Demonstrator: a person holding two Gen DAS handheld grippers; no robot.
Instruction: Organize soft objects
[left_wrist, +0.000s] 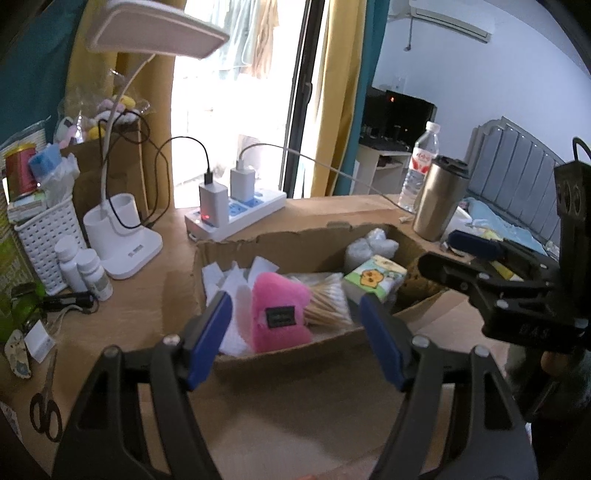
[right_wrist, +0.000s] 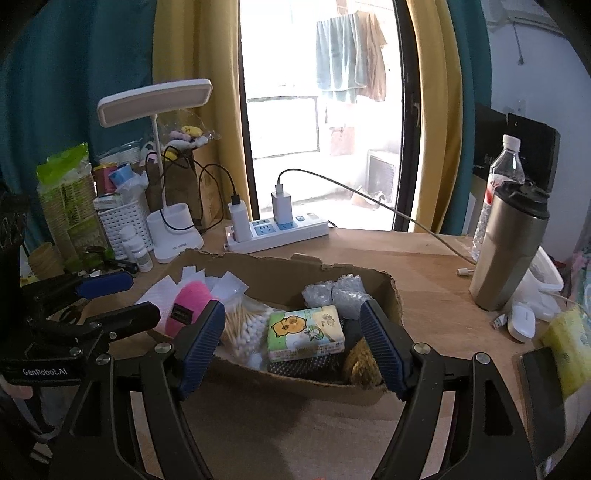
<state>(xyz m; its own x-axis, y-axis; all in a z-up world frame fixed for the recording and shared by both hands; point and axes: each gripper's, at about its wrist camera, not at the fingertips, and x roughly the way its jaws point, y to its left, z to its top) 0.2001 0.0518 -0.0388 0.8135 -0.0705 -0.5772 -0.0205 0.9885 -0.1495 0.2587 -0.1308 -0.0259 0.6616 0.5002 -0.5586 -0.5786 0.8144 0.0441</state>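
Observation:
A torn cardboard box (left_wrist: 295, 354) (right_wrist: 280, 269) stands on the wooden desk. Inside lie a pink plush item (left_wrist: 279, 314) (right_wrist: 188, 306), a bundle of cotton swabs (left_wrist: 327, 301) (right_wrist: 243, 326), a tissue pack with a cartoon animal (left_wrist: 376, 277) (right_wrist: 304, 332), white paper sheets (left_wrist: 225, 275), bubble-wrapped items (left_wrist: 371, 245) (right_wrist: 338, 291) and a brown fuzzy thing (right_wrist: 362, 363). My left gripper (left_wrist: 295, 339) is open and empty, just in front of the box before the pink plush. My right gripper (right_wrist: 291, 347) is open and empty at the box's near wall, framing the tissue pack.
A power strip with chargers (left_wrist: 236, 212) (right_wrist: 277, 229), a desk lamp (left_wrist: 123, 236) (right_wrist: 177, 236), a white basket (left_wrist: 50, 236), pill bottles (left_wrist: 88, 271), scissors (left_wrist: 46, 406), a steel tumbler (left_wrist: 439, 197) (right_wrist: 508, 243), a water bottle (right_wrist: 500, 184) and a yellow pack (right_wrist: 567, 347) crowd the desk.

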